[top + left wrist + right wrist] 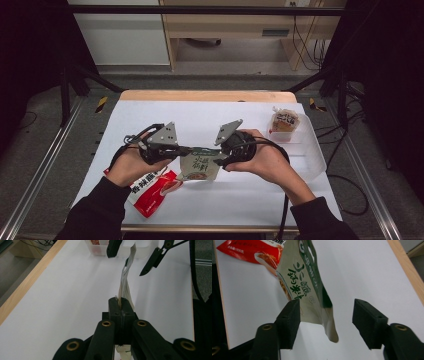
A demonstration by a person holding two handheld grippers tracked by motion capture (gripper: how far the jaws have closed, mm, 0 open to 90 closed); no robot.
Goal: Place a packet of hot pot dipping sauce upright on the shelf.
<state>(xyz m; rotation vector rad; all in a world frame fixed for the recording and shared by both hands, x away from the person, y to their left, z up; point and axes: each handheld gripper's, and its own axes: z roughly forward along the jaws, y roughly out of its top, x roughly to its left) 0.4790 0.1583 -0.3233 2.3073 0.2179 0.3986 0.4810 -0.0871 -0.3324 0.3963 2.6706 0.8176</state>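
Centrally in the high view, the left gripper (186,149) clamps the green pouch (199,166); the right gripper (325,315) gapes wide around its corner, seemingly not touching.

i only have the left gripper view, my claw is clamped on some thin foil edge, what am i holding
Observer: A pale pouch with green lettering, held up off the white table; the left claw pinches its top corner.
Operator: is the other claw on it too
Observer: No. In the right gripper view the right claw stands open, with the pouch's edge hanging between its jaws, untouched.
Operator: anything else lying near
Observer: A red packet lies flat under your left hand.
Operator: and that clear box ahead
Observer: The clear bin sits at the table's right edge with an orange snack pack in it.
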